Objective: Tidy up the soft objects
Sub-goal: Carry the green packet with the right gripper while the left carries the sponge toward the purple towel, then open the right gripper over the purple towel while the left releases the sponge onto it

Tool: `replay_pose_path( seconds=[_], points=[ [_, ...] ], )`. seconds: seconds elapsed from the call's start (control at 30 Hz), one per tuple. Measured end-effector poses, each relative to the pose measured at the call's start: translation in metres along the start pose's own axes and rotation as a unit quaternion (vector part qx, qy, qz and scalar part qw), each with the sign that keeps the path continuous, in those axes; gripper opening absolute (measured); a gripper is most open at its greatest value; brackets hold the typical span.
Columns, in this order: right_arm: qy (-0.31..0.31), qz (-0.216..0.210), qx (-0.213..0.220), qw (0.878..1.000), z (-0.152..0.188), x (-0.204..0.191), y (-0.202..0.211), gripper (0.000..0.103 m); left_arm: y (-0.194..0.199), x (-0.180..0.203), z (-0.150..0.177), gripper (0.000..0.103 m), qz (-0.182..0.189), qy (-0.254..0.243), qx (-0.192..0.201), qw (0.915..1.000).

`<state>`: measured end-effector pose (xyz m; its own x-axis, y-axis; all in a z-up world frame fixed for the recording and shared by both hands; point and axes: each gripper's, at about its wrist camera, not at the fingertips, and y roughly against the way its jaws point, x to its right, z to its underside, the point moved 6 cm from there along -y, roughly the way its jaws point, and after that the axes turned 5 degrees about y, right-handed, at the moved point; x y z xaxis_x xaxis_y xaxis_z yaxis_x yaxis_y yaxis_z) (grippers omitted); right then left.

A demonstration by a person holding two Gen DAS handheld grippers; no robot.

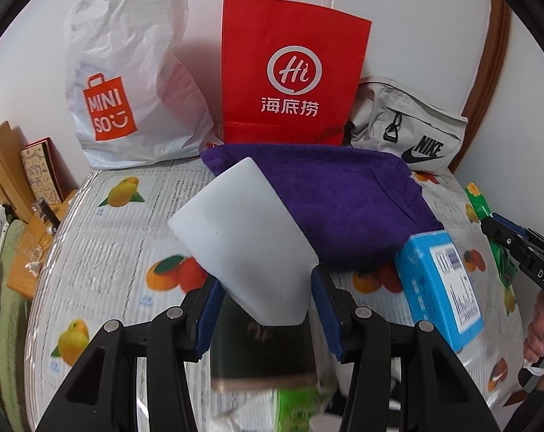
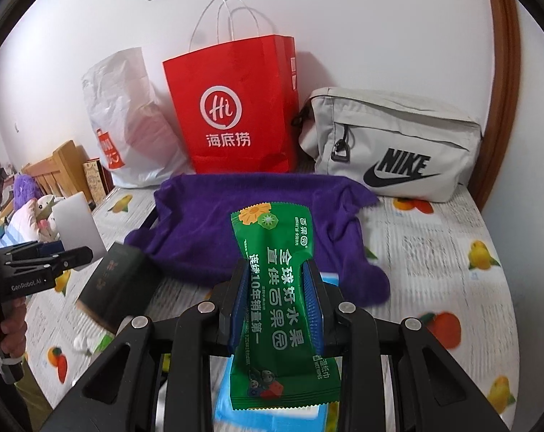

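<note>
A flat white rectangular sponge-like block (image 1: 243,241) is being gripped between the blue-padded fingers of the left gripper (image 1: 264,309), raised and tilted above the fruit-printed quilted table cover (image 1: 103,252). A green foil packet of wet wipes (image 2: 277,302) is being clamped at its middle by the closed fingers of the right gripper (image 2: 275,306), with the packet being pinched narrow at that point. A crumpled purple terry towel (image 2: 257,230) is being left spread on the cover, just in front of a red paper carrier bag (image 2: 232,108), a white plastic shopping bag (image 2: 128,122) and a beige fabric pouch with a black logo (image 2: 398,144), all being propped against the wall. A light blue box (image 1: 441,288) is lying at the towel's near edge, and a dark green book (image 2: 117,288) is lying beside the towel.
</note>
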<state>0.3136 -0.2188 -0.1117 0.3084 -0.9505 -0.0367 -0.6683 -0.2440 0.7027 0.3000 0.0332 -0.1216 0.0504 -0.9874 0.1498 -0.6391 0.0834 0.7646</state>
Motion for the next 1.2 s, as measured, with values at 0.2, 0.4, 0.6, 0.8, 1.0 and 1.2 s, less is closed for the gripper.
replay_pose_path(
  seconds=[0.2,0.4,0.6,0.8,1.0,1.2],
  points=[
    [0.001,0.0,-0.007,1.0,-0.022,0.013,-0.034,0.03,-0.028,0.001,-0.024,0.047,-0.007,-0.002,-0.012,0.9999],
    [-0.009,-0.01,-0.022,1.0,-0.039,0.031,-0.073,0.03,-0.057,0.003,-0.046,0.047,-0.007,-0.002,-0.024,0.9997],
    [-0.003,-0.016,-0.036,0.999,-0.05,0.04,-0.106,0.03,-0.093,0.004,-0.064,0.047,-0.006,0.0,-0.043,0.999],
    [0.004,-0.029,-0.067,0.997,-0.046,0.043,-0.135,0.03,-0.128,0.007,-0.07,0.047,0.002,0.005,-0.074,0.9972],
    [0.017,-0.029,-0.091,0.995,-0.045,0.044,-0.157,0.03,-0.158,0.009,-0.072,0.047,0.001,0.006,-0.106,0.9943],
    [0.022,-0.029,-0.108,0.993,-0.044,0.046,-0.17,0.03,-0.173,0.011,-0.074,0.049,0.003,0.004,-0.121,0.9927]
  ],
)
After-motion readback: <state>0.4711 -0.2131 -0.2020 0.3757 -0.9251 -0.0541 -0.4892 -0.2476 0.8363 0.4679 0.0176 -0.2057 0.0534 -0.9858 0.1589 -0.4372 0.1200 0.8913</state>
